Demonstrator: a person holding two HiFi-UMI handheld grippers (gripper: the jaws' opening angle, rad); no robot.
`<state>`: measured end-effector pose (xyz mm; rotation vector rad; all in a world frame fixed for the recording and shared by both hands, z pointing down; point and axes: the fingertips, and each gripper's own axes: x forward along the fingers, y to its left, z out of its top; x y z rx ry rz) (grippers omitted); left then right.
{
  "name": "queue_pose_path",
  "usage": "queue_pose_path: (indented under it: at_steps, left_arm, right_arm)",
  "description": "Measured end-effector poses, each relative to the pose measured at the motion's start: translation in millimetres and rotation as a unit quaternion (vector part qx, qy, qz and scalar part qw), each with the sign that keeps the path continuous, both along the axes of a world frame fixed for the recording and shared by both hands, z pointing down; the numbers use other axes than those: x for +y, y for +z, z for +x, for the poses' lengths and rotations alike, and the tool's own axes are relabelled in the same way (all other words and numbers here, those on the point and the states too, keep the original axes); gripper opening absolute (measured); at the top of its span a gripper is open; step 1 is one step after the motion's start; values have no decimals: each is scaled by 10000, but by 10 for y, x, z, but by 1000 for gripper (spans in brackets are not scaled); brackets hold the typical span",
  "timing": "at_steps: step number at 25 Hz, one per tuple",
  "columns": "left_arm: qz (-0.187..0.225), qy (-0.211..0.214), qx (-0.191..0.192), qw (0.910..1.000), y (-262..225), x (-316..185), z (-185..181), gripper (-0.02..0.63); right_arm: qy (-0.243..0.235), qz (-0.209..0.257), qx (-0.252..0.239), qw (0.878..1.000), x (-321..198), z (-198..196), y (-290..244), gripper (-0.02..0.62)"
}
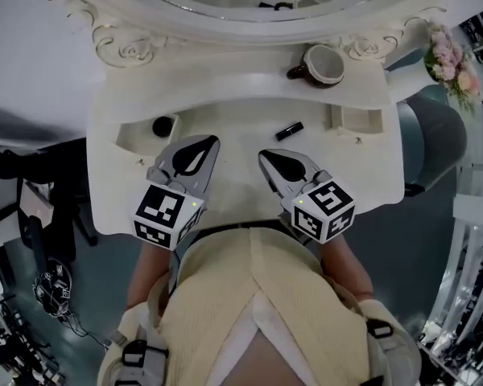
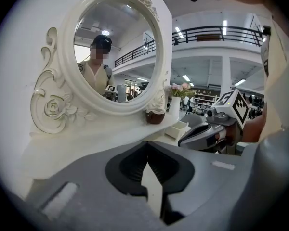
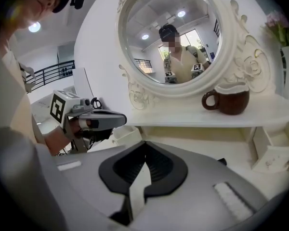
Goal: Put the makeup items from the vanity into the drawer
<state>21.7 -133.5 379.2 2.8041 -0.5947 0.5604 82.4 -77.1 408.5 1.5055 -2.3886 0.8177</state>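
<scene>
Both grippers hang over the front of the desk (image 1: pixel 249 147), on the person's side of the mug (image 1: pixel 322 63), and hold nothing. Left gripper (image 1: pixel 212 141) has its jaws together, with nothing between them in its own view (image 2: pixel 147 150). Right gripper (image 3: pixel 144 150) is the same – jaws together and empty, its tips (image 1: pixel 265 153) just beside the left's.

Task items:
- A black tube (image 1: pixel 289 130) lies loose on the desk, in front of the mug and a little to its left, near the right gripper but not touching it.
- A black jar (image 1: pixel 163 125) is well to the left of the mug. It seems to sit inside the open left drawer (image 1: pixel 127 137), though from above I can't be sure it isn't resting on the rim.
- The right drawer (image 1: pixel 356 119), in front of the mug and to its right, looks empty.

Step in hand, as I judge it: between picks, with the jar likely stowed and the tube left to do.

Next move calls for opening the right gripper, dropping its tips over the tube and clamping across its narrow body. The tube is small and round, so it may roll if nudged. Then carry it to a drawer.
</scene>
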Motion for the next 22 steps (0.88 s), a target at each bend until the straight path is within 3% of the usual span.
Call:
queue_pose_path:
  at_steps: [8,14,22]
  left_arm:
    - [-487,407,647,9959,-43,203,254,5]
    - [-478,686,609,9946,-38,312,377,5]
    - [-458,960,562,9927,-60,440,481,5]
  right_arm:
    - [410,294,53,9987,130,249,-283,0]
    - [638,594,291,9958,221,449,-538,15]
    - [390,731,1060,9909,362,591,-712,84]
